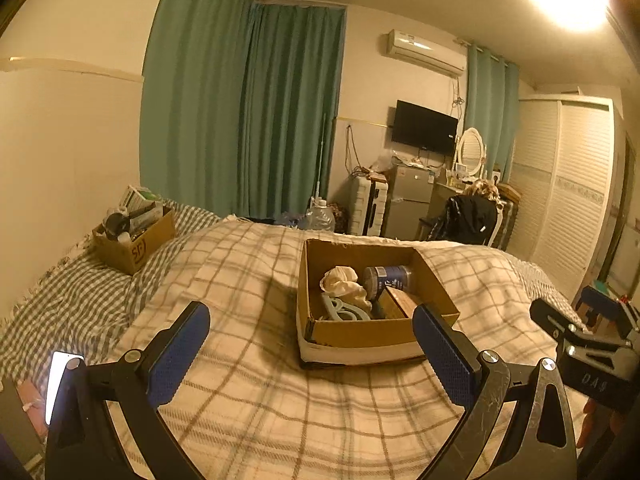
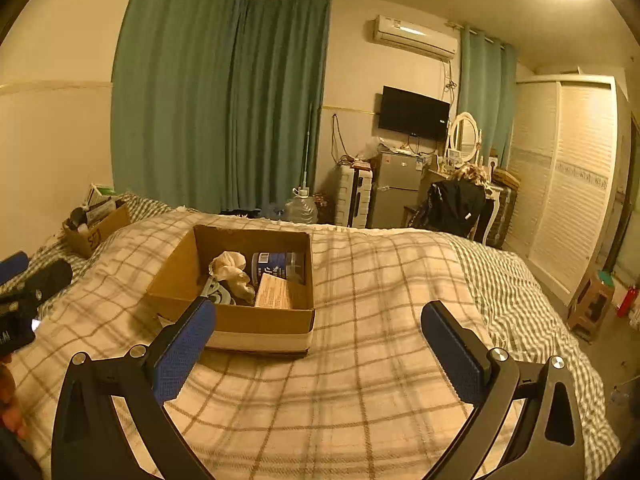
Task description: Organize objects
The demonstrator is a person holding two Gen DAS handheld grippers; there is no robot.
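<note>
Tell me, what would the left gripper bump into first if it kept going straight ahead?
Probably the near wall of the cardboard box on the plaid blanket. The left gripper is open and empty; depth is hard to judge.

Open box (image 1: 362,330) sitting mid-bed on the blanket (image 1: 248,392), with jar (image 1: 387,278), cloth (image 1: 343,282) inside; second box (image 1: 132,248) back left by the wall.

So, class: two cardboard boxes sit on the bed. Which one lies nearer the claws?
The open box on the plaid blanket, holding a blue can and crumpled cloth. The other box, crammed full, sits far off by the wall.
</note>
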